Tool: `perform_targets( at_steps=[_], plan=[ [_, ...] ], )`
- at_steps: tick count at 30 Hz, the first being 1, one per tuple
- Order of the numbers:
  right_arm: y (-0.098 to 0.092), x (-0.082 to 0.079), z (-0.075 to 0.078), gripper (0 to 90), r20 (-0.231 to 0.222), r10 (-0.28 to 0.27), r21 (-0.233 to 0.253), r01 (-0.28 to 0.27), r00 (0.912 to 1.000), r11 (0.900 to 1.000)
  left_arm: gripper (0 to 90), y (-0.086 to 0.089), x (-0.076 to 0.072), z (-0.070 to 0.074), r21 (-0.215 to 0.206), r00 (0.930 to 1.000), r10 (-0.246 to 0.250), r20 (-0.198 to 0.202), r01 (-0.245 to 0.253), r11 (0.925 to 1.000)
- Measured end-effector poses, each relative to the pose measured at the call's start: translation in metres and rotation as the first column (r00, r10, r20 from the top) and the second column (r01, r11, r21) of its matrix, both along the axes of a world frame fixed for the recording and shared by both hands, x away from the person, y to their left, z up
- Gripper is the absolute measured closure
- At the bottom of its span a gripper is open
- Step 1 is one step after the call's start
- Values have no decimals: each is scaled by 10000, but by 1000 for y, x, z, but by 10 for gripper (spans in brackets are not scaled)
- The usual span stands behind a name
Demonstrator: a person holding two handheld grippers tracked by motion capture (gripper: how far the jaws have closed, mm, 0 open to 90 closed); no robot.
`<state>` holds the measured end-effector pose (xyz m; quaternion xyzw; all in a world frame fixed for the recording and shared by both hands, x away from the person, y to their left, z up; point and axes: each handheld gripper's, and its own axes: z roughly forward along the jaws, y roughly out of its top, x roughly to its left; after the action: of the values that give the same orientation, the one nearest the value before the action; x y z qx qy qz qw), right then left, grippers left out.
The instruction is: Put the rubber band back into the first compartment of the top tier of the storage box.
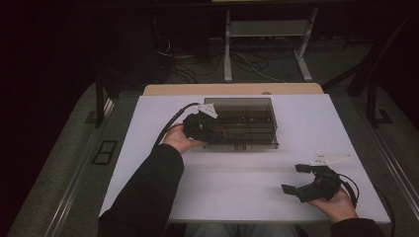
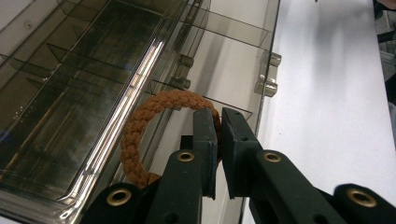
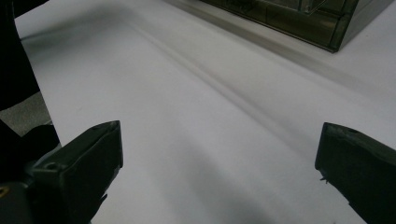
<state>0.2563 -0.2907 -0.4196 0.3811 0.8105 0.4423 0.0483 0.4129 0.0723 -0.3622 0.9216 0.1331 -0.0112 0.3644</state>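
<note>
- Smoked clear plastic: one compartment box (image 1: 247,123), lid open, at the far middle of the white table (image 1: 148,128); dividers run across it, seen close in the left gripper view (image 2: 93,70).
- Braided rust-brown cord ring (image 2: 140,135): I have it pinched in my left gripper (image 2: 218,140), jaws closed on the ring's near arc. The loop hangs over the box's front row of compartments, just beside the hinge line of the lid.
- Key relation: the ring extends away from the jaws and to their left, its plane roughly along the box's long side; the compartment below lies directly under the loop, so I judge the drop needs little travel.
- Left gripper in the high view (image 1: 205,129): at the box's left front corner, the nearer of my two tools by far.
- Right gripper (image 1: 296,180): jaws wide apart, empty, resting low over bare table, well apart from the box.
- Writing, brands, labels: none that I can read on box, ring or grippers.
</note>
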Motion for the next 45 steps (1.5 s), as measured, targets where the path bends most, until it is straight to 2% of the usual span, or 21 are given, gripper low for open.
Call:
perform_targets(
  at_steps=[4, 7, 12, 17, 23, 25, 31, 41, 45],
  plan=[
    [0, 0, 0, 6, -14, 20, -20, -20, 10000, 10000, 830, -1, 1, -2, 60, 10000, 72, -22, -72, 10000],
    [-1, 0, 0, 6, -25, 13, -14, -13, 10000, 10000, 812, -1, 2, -1, -5, 9998, 146, 108, -146, 9999],
    [-1, 0, 0, 6, -34, 21, -32, -21, 10000, 10000, 759, 3, 2, 4, -295, 9991, 313, 270, -305, 9991],
    [0, 0, 0, 6, -22, 29, -35, -29, 10000, 10000, 704, 6, -1, 9, -717, 9977, 642, 233, -624, 9955],
    [0, 0, 0, 6, 2, 47, -51, -47, 10000, 10000, 576, 13, -1, 15, -1067, 9967, 814, 28, -807, 9910],
    [0, 0, 0, 6, -5, 33, -40, -33, 10000, 10000, 530, 16, -1, 18, -1240, 9966, 808, -164, -822, 9889],
    [0, 0, 0, 6, -28, 0, -23, 0, 10000, 10000, 415, 24, -4, 28, -1719, 9942, 991, -416, -1048, 9795],
    [1, -1, 0, 6, -51, 20, -25, -20, 10000, 10000, 236, 36, -13, 36, -1696, 9898, 1389, -305, -1421, 9752],
    [1, -1, 1, 6, -55, -10, -14, 10, 10000, 10000, 170, 40, -16, 38, -1506, 9877, 1548, -234, -1565, 9761]
  ],
)
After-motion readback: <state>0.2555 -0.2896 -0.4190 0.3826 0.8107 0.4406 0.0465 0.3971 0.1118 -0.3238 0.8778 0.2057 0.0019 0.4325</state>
